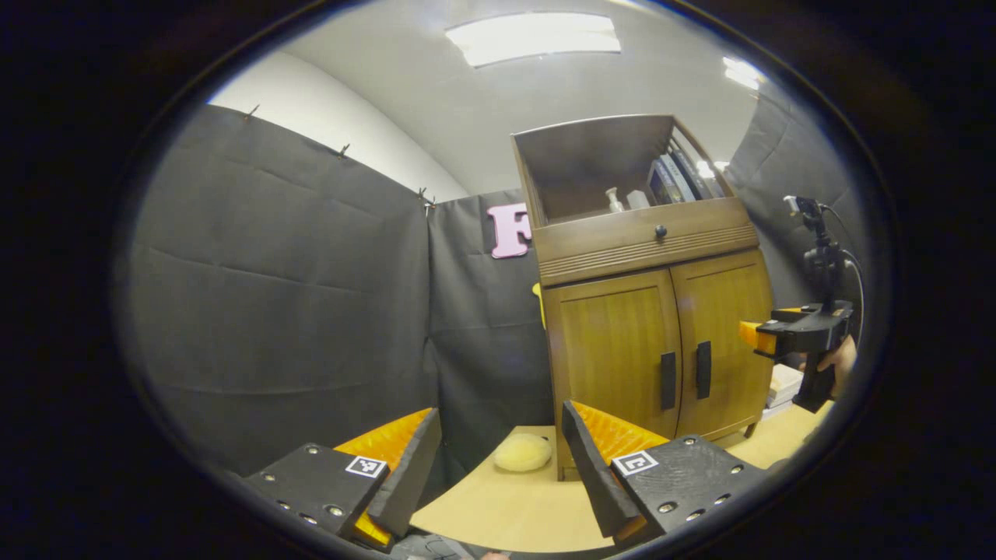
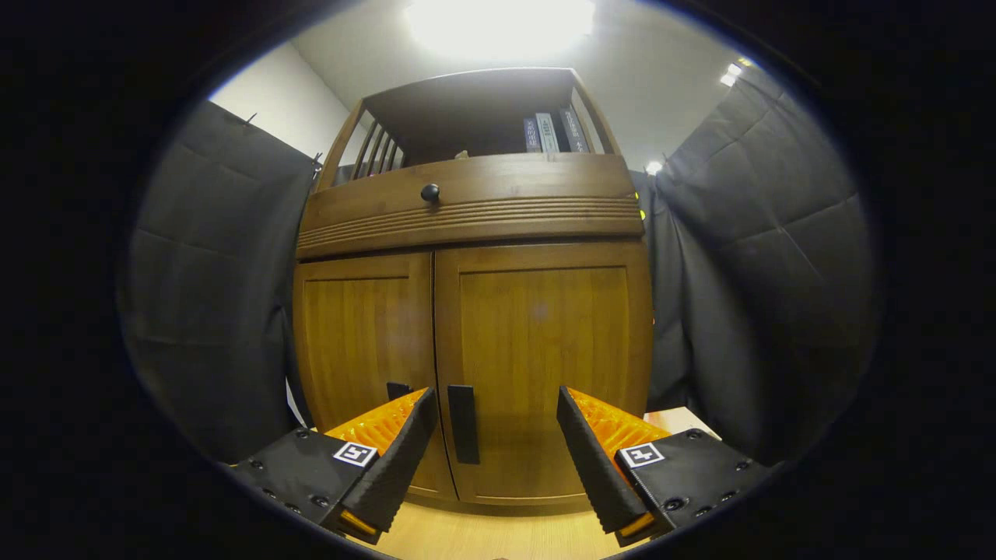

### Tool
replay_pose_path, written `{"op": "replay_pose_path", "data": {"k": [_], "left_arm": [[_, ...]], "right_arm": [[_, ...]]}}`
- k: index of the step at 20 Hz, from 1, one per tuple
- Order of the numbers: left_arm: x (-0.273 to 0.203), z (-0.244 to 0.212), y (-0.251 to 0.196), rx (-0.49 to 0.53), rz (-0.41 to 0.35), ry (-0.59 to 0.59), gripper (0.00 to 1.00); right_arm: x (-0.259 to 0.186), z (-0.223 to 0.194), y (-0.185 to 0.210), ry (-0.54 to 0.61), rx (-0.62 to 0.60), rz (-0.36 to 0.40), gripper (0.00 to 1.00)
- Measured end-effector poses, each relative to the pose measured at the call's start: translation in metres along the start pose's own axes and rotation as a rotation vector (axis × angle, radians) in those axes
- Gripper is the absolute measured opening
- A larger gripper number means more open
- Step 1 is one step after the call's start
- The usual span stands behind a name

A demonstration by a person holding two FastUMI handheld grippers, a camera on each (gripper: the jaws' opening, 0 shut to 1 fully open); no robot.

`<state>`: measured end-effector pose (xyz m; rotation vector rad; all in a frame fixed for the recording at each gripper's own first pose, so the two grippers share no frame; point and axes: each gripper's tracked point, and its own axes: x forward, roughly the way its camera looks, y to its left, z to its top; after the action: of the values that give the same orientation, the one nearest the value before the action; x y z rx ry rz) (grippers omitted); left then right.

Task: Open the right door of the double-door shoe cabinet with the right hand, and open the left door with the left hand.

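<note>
- nothing of the task is judged done: both doors of the shoe cabinet are seen shut, meeting flush at the middle seam.
- the right door and its dark vertical handle are seen straight ahead in the right gripper view; the left door is beside it, its handle partly hidden behind a finger.
- the right tool is spread wide, nothing pinched; the right door's handle is framed between its fingers, though contact cannot be told.
- the left tool is likewise spread and empty, held well apart from the cabinet over the light wooden surface, near a pale round object.
- in the left gripper view the right tool is seen near the right door's front, short of the handles.
- judged left to do: the right handle to be gripped and its door swung out, then the same for the left door with the left tool.
</note>
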<state>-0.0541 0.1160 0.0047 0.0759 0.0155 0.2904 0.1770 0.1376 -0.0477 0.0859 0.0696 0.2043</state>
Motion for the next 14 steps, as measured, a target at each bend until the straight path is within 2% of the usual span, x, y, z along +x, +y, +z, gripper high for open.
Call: {"op": "replay_pose_path", "data": {"k": [14], "left_arm": [[-0.023,0.004,0.038,0.032,0.12,0.032,0.91]], "right_arm": [[0.088,-0.059,0.026,0.085,0.0,0.014,0.97]]}}
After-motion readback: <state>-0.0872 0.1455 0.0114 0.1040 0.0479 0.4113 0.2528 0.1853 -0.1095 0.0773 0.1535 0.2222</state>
